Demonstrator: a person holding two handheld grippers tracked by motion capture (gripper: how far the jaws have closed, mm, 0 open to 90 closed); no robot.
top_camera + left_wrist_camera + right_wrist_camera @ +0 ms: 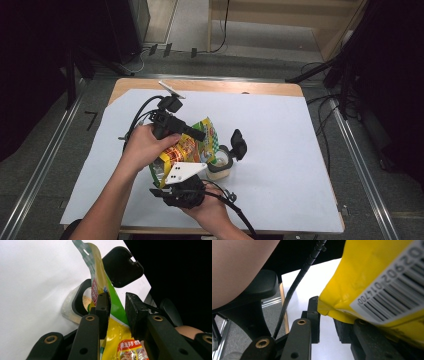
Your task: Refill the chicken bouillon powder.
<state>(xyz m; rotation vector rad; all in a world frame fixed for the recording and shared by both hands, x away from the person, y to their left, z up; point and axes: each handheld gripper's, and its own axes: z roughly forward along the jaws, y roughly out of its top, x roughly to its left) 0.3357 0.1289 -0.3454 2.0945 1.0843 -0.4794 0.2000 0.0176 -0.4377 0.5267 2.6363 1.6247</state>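
Observation:
A yellow and green seasoning pouch (pixel 192 145) hangs tilted above the white sheet, its open top toward a small clear jar (pixel 220 167). The jar's black flip lid (pixel 238 142) stands open. My left gripper (pixel 200 135) comes in from the left, shut on the pouch's upper part (pixel 115 332). Past that gripper's jaws (pixel 116 302) I see the jar's mouth (pixel 75 302) with pale powder inside, and the lid (pixel 122 266). My right gripper (pixel 165 175) sits under the pouch from the near side. Its tips (pixel 325 307) pinch the pouch's bottom corner (pixel 367 272).
A white sheet (pixel 280 150) covers most of the wooden table (pixel 210 86). Bare sheet spreads right of the jar and along the far side. Metal rails (pixel 45 160) run beside the table on the floor, and cables lie at the far end.

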